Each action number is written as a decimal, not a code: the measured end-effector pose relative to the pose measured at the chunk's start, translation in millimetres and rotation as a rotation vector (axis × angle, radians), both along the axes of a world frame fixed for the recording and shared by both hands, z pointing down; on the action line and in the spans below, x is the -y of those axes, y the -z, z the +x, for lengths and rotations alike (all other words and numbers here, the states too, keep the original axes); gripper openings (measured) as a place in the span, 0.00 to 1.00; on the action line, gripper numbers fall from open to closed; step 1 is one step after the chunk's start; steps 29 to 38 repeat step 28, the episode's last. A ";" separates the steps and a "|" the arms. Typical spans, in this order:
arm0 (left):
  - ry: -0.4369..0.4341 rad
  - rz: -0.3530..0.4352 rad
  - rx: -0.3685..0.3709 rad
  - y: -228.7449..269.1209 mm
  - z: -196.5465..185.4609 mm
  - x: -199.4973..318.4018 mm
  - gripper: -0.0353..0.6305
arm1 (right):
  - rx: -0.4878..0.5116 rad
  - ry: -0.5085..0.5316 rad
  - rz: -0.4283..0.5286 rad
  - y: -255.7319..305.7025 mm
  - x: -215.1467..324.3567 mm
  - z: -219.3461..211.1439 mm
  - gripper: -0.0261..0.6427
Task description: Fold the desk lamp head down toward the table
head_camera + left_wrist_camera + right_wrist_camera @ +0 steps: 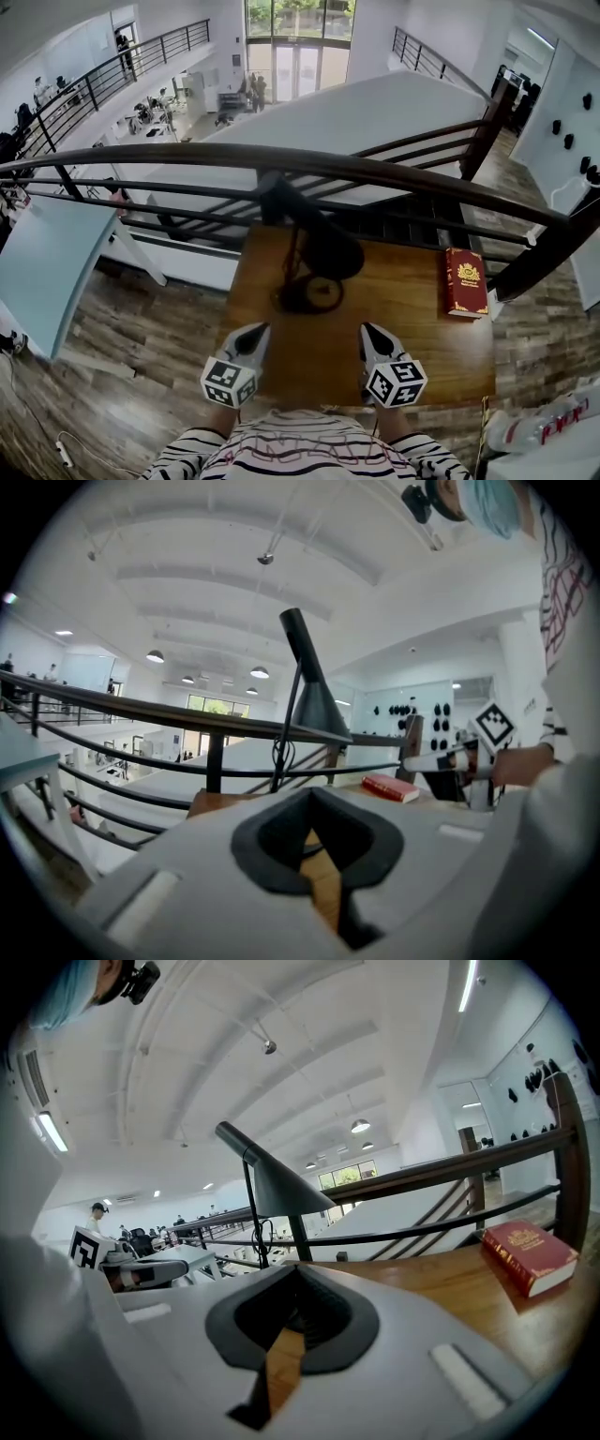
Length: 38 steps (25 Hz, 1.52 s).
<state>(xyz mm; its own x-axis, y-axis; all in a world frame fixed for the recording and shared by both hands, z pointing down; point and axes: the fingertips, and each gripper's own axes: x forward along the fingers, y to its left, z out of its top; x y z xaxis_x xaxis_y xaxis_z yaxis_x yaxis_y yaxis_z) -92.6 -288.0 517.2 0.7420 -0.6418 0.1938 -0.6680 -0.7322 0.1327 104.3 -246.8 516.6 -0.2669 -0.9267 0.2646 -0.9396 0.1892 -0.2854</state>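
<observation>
black lamp (323, 246) at table (412, 302) edge, railing (394, 173) behind

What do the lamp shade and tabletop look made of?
Lamp shade: probably painted metal, matte dark grey, thin crisp cone rim; plastic possible. Tabletop: wood or veneer, warm brown, visible grain, slight sheen.

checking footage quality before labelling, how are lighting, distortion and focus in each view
Head view: fisheye bows the railing into an arc; the dark lamp reads dim against the wooden table. Left gripper view: round black vignette, lamp silhouetted against a bright ceiling. Right gripper view: same vignette, evenly lit, red book sharp.
</observation>
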 end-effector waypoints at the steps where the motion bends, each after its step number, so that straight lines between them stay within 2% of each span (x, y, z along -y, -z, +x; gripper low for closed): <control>1: -0.005 -0.001 0.002 0.0 -0.7 -2.9 0.06 | 0.001 -0.001 -0.005 -0.7 -3.3 -2.2 0.04; 20: -0.056 -0.023 0.004 0.6 -21.9 -39.7 0.06 | -0.015 -0.010 -0.036 -3.1 -43.9 -35.4 0.04; 38: -0.066 -0.035 0.009 -3.3 -13.3 -39.9 0.06 | -0.009 -0.021 -0.035 -3.0 -45.5 -28.1 0.04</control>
